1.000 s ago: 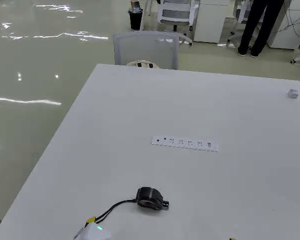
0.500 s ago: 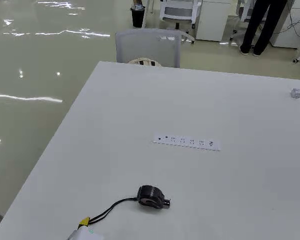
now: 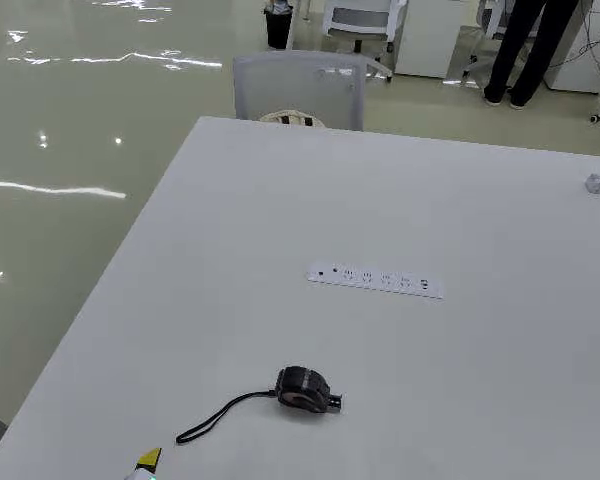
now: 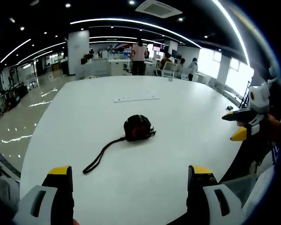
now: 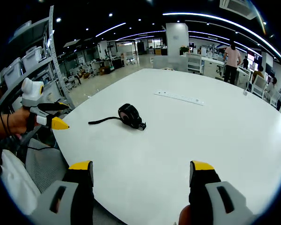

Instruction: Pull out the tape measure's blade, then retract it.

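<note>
While the black, round-cased tape measure [image 3: 303,387] lies flat on the large white table [image 3: 280,200], close to the near edge in the head view, nothing is touching it. Just a short dark stub shows at the case's mouth, on its right side, and whether that is the blade's end is too small to tell. Its thin black wrist strap [image 3: 220,415] trails off the case to the left and curls back toward the near edge, lying loose on the tabletop. Out from there, the left gripper [image 4: 131,173] hangs low at the table's edge with its yellow-tipped jaws spread wide, nothing between them, and the tape measure sits ahead of it, roughly centred and well apart from the jaws. Over to the right gripper [image 5: 141,166]: same story, jaws wide and bare, the tape measure ahead and a little to the left in its own view, well clear. Each gripper appears at the side of the other's view, held in a hand beside the table's edge. Further up the table, a slim white socket strip [image 3: 375,280] is set flush into the surface around the middle, well apart from the tape measure. A small pale round object [image 3: 596,183] rests alone near the far right. Beyond the far edge stands a grey mesh-backed chair [image 3: 298,88], pushed up to the table, with a glossy pale floor [image 3: 80,120] around it and a person in dark trousers [image 3: 525,45] standing in the background.
</note>
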